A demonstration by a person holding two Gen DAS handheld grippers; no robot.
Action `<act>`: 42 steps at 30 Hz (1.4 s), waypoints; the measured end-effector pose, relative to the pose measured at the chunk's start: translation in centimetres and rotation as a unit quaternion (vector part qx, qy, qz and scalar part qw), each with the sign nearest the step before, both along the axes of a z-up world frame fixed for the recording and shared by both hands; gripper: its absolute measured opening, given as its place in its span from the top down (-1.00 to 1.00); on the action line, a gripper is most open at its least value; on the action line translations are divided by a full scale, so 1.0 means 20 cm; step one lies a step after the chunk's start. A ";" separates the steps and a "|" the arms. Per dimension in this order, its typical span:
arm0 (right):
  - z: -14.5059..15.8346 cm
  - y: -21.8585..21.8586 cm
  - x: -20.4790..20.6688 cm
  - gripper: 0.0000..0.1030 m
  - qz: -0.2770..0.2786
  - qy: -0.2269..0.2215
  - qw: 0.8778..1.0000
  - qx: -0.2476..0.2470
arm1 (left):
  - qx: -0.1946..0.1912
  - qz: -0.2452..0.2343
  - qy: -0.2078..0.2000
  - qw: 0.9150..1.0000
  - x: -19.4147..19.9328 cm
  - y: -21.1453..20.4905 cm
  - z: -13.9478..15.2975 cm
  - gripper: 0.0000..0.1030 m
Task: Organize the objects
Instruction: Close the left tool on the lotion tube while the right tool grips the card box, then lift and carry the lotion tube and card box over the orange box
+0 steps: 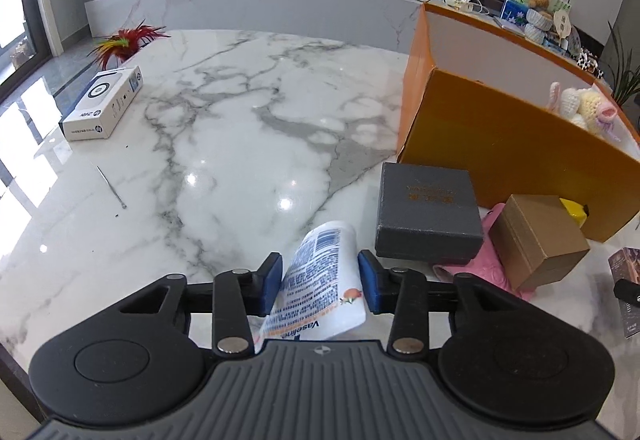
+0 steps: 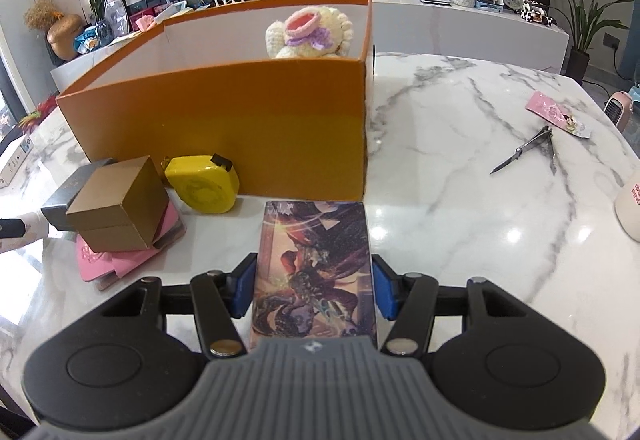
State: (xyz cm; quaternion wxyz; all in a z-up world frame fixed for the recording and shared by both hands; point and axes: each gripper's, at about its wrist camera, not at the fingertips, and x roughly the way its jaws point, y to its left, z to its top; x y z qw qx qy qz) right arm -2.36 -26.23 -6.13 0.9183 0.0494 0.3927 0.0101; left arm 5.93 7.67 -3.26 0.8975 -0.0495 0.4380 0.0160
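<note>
My left gripper point(image 1: 320, 282) is shut on a white Vaseline tube point(image 1: 320, 280), held above the marble table point(image 1: 240, 143) left of the orange box point(image 1: 500, 143). My right gripper point(image 2: 314, 290) is shut on a dark illustrated card box point(image 2: 316, 272), just in front of the orange box point(image 2: 240, 135). A crocheted doll point(image 2: 308, 33) lies inside the orange box at its right end; it also shows in the left wrist view point(image 1: 584, 107).
A grey box point(image 1: 430, 213), brown carton point(image 2: 120, 203), pink pouch point(image 2: 112, 264) and yellow tape measure point(image 2: 202, 183) crowd the orange box's front left. A white HP box point(image 1: 106, 103) and metal pick point(image 1: 112, 187) lie left. Metal clippers point(image 2: 528, 149), pink packet point(image 2: 556, 115) and cap point(image 2: 630, 205) lie right.
</note>
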 end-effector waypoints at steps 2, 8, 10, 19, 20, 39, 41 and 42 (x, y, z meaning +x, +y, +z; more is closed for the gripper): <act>0.01 -0.01 -0.01 -0.16 -0.001 -0.002 1.000 0.002 | -0.003 0.000 0.006 1.000 0.00 0.01 0.00 0.54; 0.01 -0.02 -0.03 -0.16 -0.002 -0.004 1.000 0.007 | -0.003 -0.002 0.017 1.000 -0.01 0.01 -0.02 0.53; 0.01 -0.02 -0.03 -0.16 -0.002 -0.004 1.000 0.009 | -0.002 0.002 0.014 1.000 -0.01 0.01 -0.02 0.52; 0.01 -0.03 -0.03 -0.16 -0.001 -0.002 1.000 0.014 | 0.027 0.027 0.052 0.998 0.04 0.04 -0.12 0.43; 0.01 -0.03 -0.03 -0.16 0.000 -0.002 1.000 0.015 | 0.020 0.028 0.053 0.998 0.04 0.05 -0.12 0.46; 0.16 -0.02 -0.14 -0.16 0.015 -0.041 0.999 0.024 | -0.012 -0.009 -0.034 0.999 -0.12 -0.05 0.17 0.50; 0.22 -0.02 -0.17 -0.16 0.020 -0.056 0.998 0.025 | -0.009 -0.019 -0.054 0.998 -0.14 -0.09 0.24 0.50; 0.25 -0.01 -0.19 -0.16 0.023 -0.067 0.997 0.025 | -0.009 -0.025 -0.066 0.997 -0.15 -0.11 0.28 0.50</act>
